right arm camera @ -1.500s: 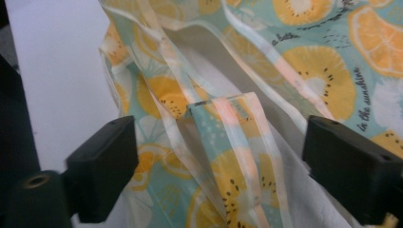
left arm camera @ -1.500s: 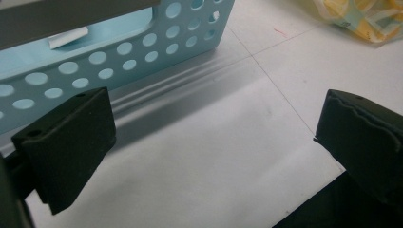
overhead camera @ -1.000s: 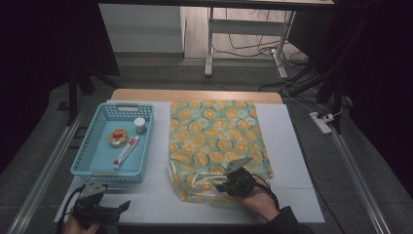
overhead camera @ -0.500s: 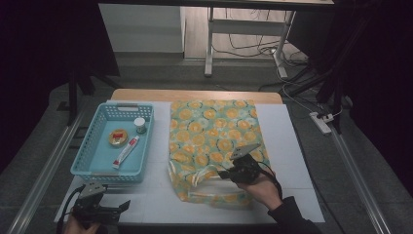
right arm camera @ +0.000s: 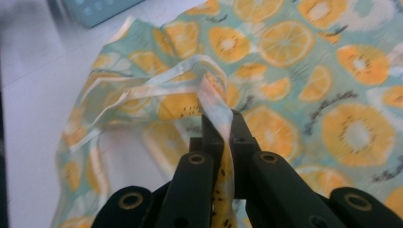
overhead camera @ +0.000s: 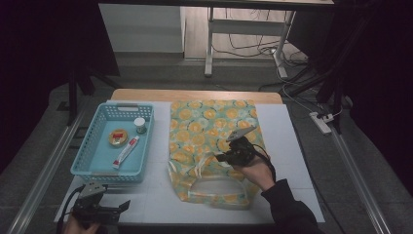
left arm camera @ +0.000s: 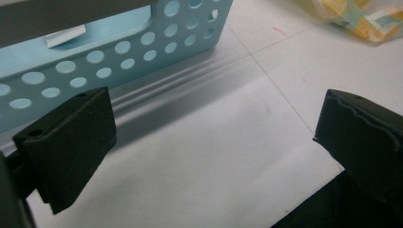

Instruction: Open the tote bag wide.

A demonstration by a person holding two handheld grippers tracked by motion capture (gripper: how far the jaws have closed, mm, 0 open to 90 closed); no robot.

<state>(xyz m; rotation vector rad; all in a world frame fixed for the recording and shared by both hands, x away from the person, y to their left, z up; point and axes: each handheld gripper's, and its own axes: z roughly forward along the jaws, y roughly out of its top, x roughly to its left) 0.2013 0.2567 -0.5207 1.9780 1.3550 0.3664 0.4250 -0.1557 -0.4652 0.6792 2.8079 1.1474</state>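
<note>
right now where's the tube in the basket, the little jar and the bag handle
tube (overhead camera: 125, 151), high view, middle of its body
little jar (overhead camera: 140, 125), high view, its pale lid
bag handle (right arm camera: 216, 111), right gripper view, the strip pinched above the jaws

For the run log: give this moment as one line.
right gripper: shut on bag handle, lifted | left gripper: open, near basket | bag: flat on table

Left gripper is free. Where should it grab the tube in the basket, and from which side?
Grip the tube across its narrow middle, coming straight down from above. It lies flat on the floor of the blue basket, slanted, and the basket's walls block any side approach. The round tin and small jar sit just beyond its far end, so stay mid-body. The left gripper, jaws open, waits near the basket's near wall.
</note>
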